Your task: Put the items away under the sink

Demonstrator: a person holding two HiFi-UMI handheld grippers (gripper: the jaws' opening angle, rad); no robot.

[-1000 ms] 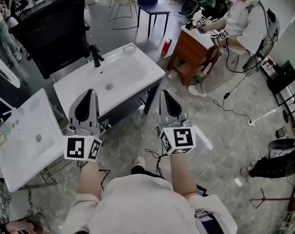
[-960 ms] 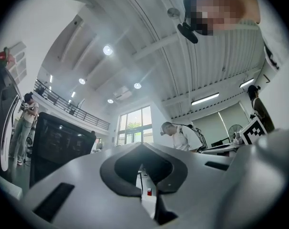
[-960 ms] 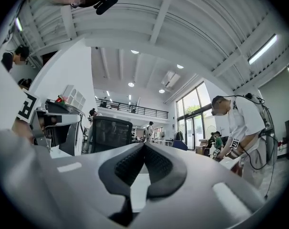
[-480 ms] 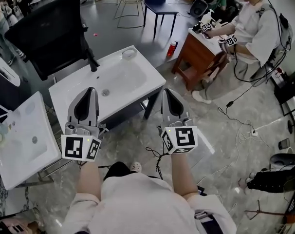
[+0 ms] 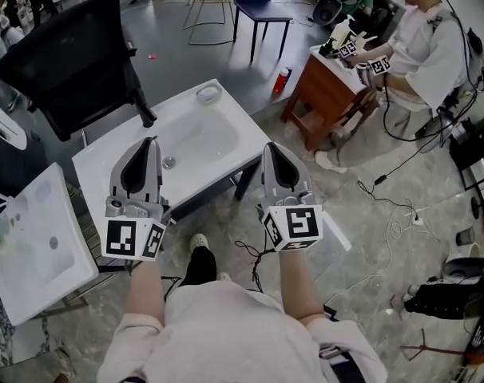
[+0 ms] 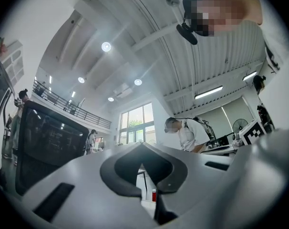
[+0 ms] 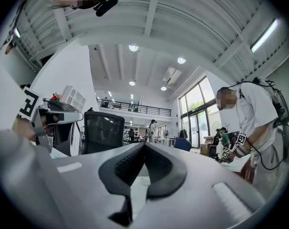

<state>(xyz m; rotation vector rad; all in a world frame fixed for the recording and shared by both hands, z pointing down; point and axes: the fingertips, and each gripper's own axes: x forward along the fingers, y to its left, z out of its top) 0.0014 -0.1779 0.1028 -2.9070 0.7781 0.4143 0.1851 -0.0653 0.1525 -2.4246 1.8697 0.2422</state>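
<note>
1. The white sink (image 5: 242,130) stands on the floor just ahead of the person, set at an angle, with its round drain (image 5: 169,163) in the shallow basin. A dark frame (image 5: 214,186) shows under its near edge.
2. A small round dish (image 5: 208,94) sits on the sink's far corner. I cannot tell which items are meant for putting away.
3. The left gripper (image 5: 146,146) is held over the near left part of the sink. In the left gripper view its fingers are closed tip to tip with nothing held.
4. The right gripper (image 5: 272,150) is held just off the sink's near right corner, above the floor. Its fingers are also closed on each other and empty.
5. The two grippers are level with each other, side by side and apart.
6. A second white sink (image 5: 34,238) lies at the near left, beside the first one.
7. A black office chair (image 5: 74,54) stands at the far left, behind the sink.
8. A red can (image 5: 283,80) stands on the floor to the far right of the sink, next to a wooden table (image 5: 322,86).
9. Another person (image 5: 422,42) in a white shirt is at that table, holding marker-cubed grippers.
10. Cables (image 5: 386,214) trail across the pale floor on the right.
</note>
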